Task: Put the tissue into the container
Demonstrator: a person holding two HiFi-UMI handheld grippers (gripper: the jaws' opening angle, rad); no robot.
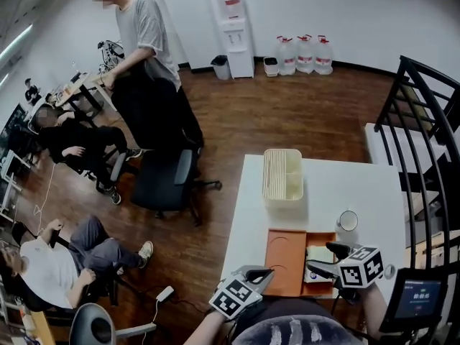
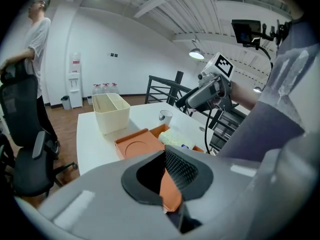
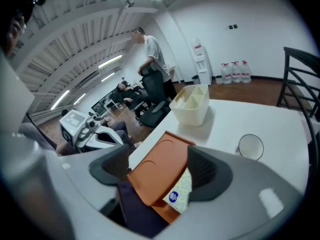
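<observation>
Our right tool (image 1: 327,259), jaws apart and empty, hangs just beside the tissue (image 1: 317,254) in the tray's (image 1: 284,261) right part. The container (image 1: 282,175) stands beyond. The left tool (image 1: 262,273), likewise released, is farther away.

In the right gripper view, the tissue pack (image 3: 180,190) shows only as a strip between the fingers (image 3: 202,171). One of them hides the rest, and its label is too small to read. In the left gripper view, the fingers (image 2: 181,169) cover the near end of the tray (image 2: 136,147).
</observation>
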